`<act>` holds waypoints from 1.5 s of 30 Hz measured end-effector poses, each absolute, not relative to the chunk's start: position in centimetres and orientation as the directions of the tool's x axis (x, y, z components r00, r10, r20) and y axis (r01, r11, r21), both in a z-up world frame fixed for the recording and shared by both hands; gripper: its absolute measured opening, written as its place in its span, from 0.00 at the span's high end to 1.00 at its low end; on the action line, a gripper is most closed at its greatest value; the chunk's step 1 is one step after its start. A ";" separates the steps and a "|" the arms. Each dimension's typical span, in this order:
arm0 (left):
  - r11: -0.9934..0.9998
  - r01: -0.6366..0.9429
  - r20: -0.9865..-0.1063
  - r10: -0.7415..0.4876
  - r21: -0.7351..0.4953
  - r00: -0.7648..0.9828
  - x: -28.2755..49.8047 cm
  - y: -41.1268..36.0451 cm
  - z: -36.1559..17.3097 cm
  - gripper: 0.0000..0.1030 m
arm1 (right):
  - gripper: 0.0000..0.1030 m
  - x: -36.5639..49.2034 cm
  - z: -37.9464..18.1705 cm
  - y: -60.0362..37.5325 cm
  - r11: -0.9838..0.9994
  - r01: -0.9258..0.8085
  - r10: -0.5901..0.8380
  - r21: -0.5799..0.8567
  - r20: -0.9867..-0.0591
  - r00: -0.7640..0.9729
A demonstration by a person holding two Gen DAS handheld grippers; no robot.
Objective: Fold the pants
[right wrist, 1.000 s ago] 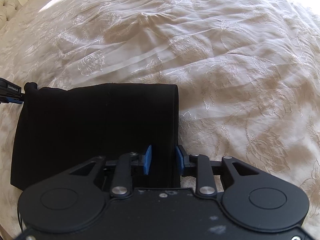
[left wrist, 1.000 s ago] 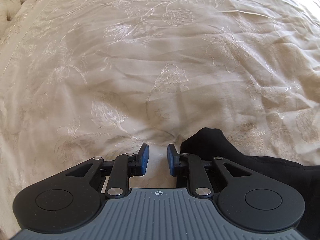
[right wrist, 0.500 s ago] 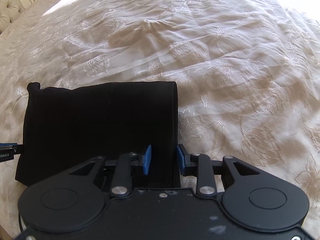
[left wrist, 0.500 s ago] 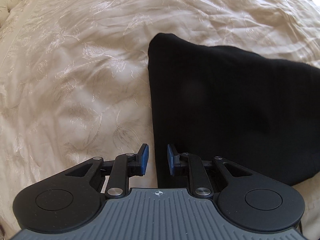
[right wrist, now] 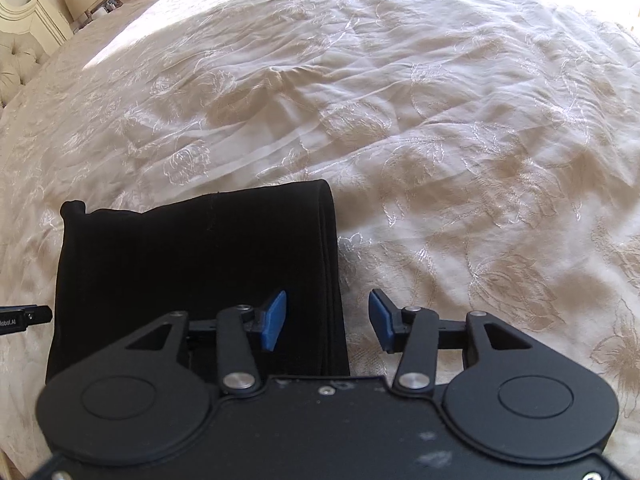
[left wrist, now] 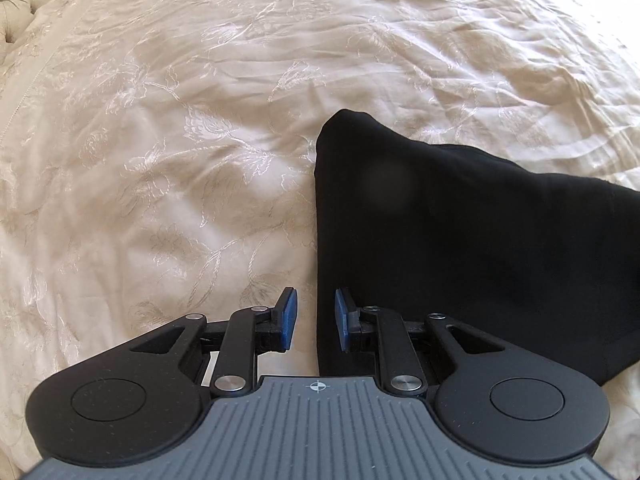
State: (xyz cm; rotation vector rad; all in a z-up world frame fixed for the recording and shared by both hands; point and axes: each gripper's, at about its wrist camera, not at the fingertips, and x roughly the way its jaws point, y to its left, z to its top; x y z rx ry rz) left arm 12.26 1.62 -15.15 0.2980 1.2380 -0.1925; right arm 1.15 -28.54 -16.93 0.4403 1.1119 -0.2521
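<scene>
The black pants (right wrist: 192, 276) lie folded into a compact rectangle on the cream bedspread (right wrist: 440, 140), so the folding itself looks nearly done and this step is the letting go.

In the right wrist view the pants fill the space from 9 o'clock to the centre, their layered right edge running down between the blue pads. The right gripper (right wrist: 327, 321) has its jaws opening, now fairly wide; the stacked edge sits between the pads but neither pad presses on it. A headboard (right wrist: 20, 60) and a lamp (right wrist: 78, 2) show at 10 o'clock.

In the left wrist view the pants (left wrist: 460, 248) spread from the centre toward 3 o'clock, with a raised corner peaking at about 1 o'clock. The left gripper (left wrist: 316, 319) has its fingers only a narrow gap apart; the pants' left edge passes under that gap, though nothing appears pinched. The pants seem to lie flat below the pads.

Next, I judge, both grippers need to lift straight away without dragging the cloth, or else the raised corner wants pressing flat and the edges squaring. A sideways pull could undo the stacked layers.
</scene>
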 end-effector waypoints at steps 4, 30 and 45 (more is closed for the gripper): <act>0.945 0.309 -0.957 0.016 0.109 0.288 12.9 0.8 -16.1 0.80 | 0.49 2.0 -18.1 -28.7 0.874 0.420 0.062 0.246 -0.912 0.405; 0.951 0.299 -0.974 0.002 0.071 0.225 14.5 2.1 -18.7 0.70 | 0.26 4.2 -21.1 -29.6 0.828 0.419 0.209 0.372 -0.899 0.385; 0.967 0.256 -0.962 -0.060 0.010 0.266 14.1 6.5 -19.1 0.14 | 0.15 5.2 -21.6 -28.8 0.848 0.385 0.210 0.363 -0.899 0.385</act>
